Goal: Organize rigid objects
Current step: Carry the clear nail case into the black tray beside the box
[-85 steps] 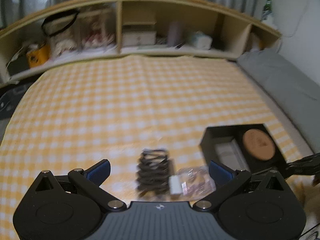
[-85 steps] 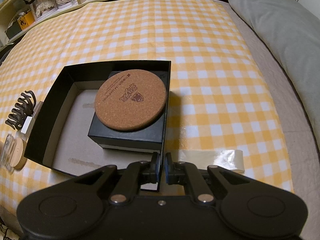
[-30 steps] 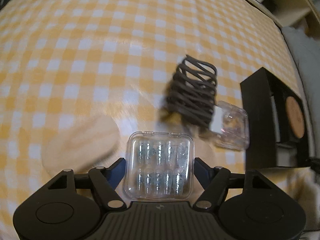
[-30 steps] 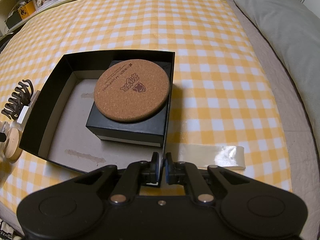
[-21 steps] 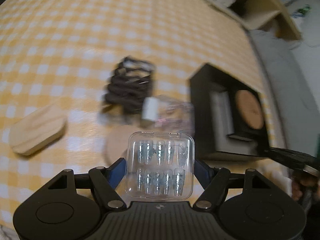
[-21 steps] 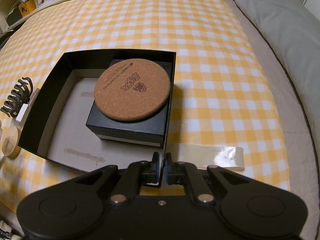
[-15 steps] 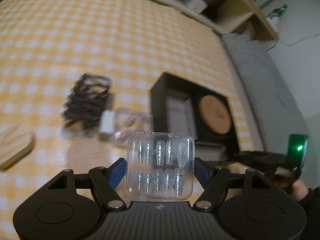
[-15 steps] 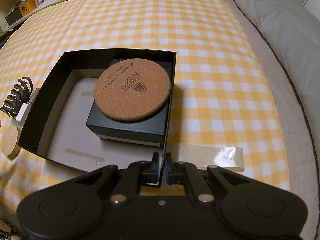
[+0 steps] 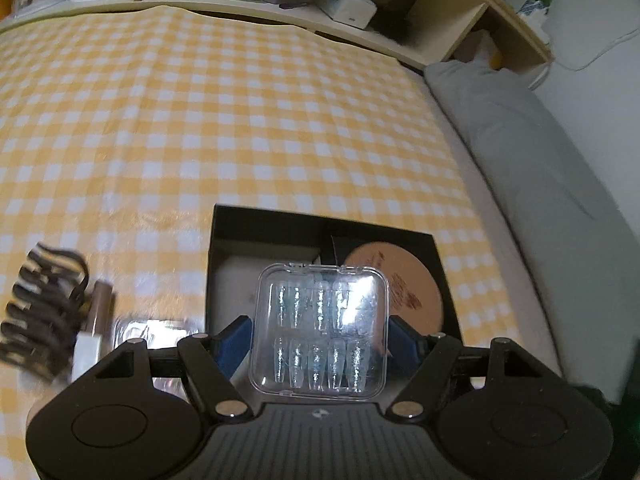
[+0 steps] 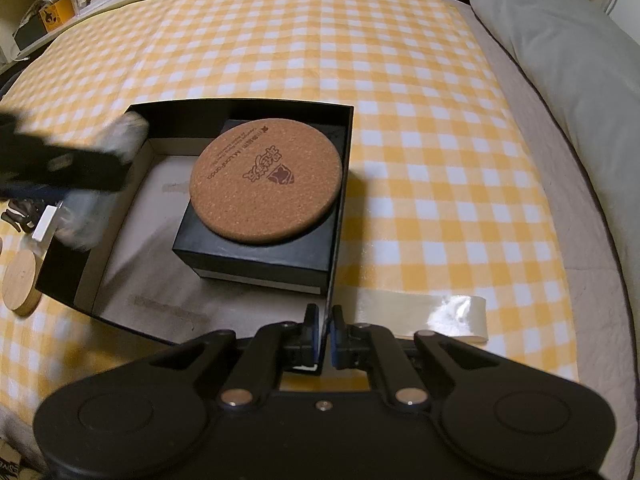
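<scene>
Far left: a dark brown plastic claw hair clip [image 9: 42, 312] lies on the yellow-and-white checked cloth [image 9: 240, 120], blurred, with a small clear plastic case [image 9: 148, 330] just beside it.
Round wooden disc [image 10: 22, 282]: flat on the cloth, just outside the tray's left wall.
Left gripper [image 9: 320, 338]: its blue-padded jaws press both sides of a clear square plastic case of pale press-on nails [image 9: 320, 328], two rows visible through the lid; the case hangs above the tray's left part.
Open black cardboard box tray [image 10: 240, 106]: pale floor, bare on its left half.
Inside the tray, right side: a smaller closed black box [image 10: 256, 256] with a round cork coaster [image 10: 266, 180] with a dark red print lying flat on top.
Right gripper [image 10: 325, 334]: jaws nearly together, pinching the tray's thin near-right wall.
Right of the tray: a strip of clear tape [image 10: 440, 312] on the cloth.
Far right: a grey pillow [image 10: 568, 60].
</scene>
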